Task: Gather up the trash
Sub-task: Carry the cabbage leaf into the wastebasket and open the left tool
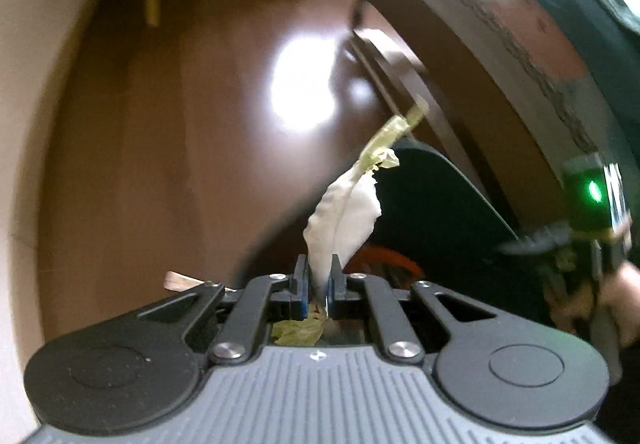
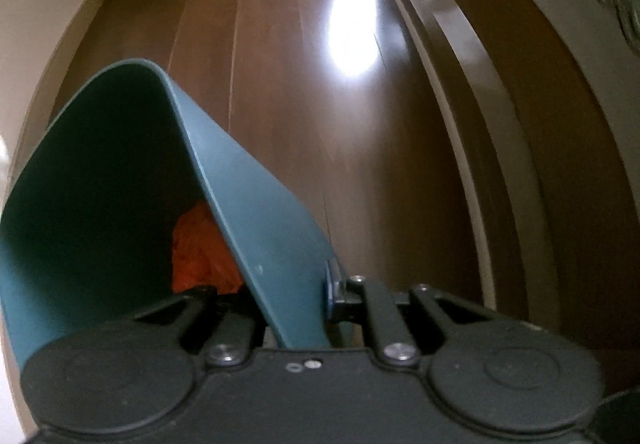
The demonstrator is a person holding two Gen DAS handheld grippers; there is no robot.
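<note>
Left hand-held gripper [image 1: 319, 284] is clamped on a white scrap [image 1: 344, 217] with yellowish tape [image 1: 390, 141] at its far end, held up over the wood floor [image 1: 160, 147] beside the dark bin [image 1: 432, 203]; right hand-held gripper [image 2: 304, 308] pinches the teal bin's wall [image 2: 256, 211], orange trash [image 2: 204, 252] inside
</note>
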